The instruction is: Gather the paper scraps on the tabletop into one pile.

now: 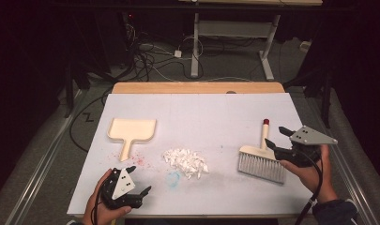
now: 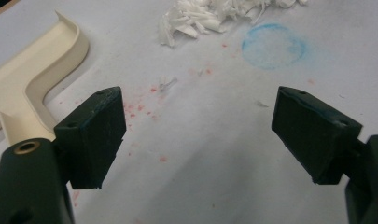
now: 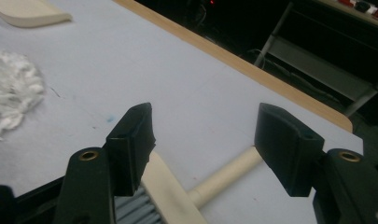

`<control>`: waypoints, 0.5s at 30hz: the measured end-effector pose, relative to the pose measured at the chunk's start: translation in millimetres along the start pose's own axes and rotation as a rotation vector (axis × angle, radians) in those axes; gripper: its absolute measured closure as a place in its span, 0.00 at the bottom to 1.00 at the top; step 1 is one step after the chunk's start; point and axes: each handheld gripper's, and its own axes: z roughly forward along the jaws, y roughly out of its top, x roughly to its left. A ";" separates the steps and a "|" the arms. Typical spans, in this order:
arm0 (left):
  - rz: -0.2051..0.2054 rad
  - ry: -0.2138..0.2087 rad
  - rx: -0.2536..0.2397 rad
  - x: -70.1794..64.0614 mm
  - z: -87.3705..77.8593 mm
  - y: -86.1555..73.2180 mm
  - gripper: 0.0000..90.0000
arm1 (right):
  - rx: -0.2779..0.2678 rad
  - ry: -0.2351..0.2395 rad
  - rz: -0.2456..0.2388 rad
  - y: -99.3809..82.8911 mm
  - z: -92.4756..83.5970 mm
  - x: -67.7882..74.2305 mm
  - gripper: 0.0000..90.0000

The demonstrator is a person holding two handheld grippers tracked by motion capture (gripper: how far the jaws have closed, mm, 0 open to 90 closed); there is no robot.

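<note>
You are working in a lab-like recording room, not a home. Beyond your tongs, past the far wooden edge of the white-covered table (image 1: 197,105), loose cables (image 1: 150,58) sprawl over a grey carpeted floor (image 1: 234,63). A bare metal desk frame (image 1: 234,35) stands further back, amid dark surroundings.
</note>
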 end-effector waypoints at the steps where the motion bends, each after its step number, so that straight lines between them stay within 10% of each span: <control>1: -0.001 0.000 -0.001 0.0 0.1 0.0 0.19 | 0.004 -0.019 -0.005 -0.1 -1.0 1.9 0.43; 6: 0.007 -0.003 0.005 -1.6 1.3 0.5 0.19 | 0.079 -0.076 -0.018 -16.3 12.8 -8.2 0.55; 10: 0.008 -0.005 0.004 -2.5 2.1 1.7 0.19 | 0.186 -0.115 0.090 -39.4 43.1 -30.6 0.66; 15: 0.005 -0.004 0.014 -1.4 2.9 0.2 0.19 | 0.389 -0.114 0.087 -51.3 74.5 -35.2 0.68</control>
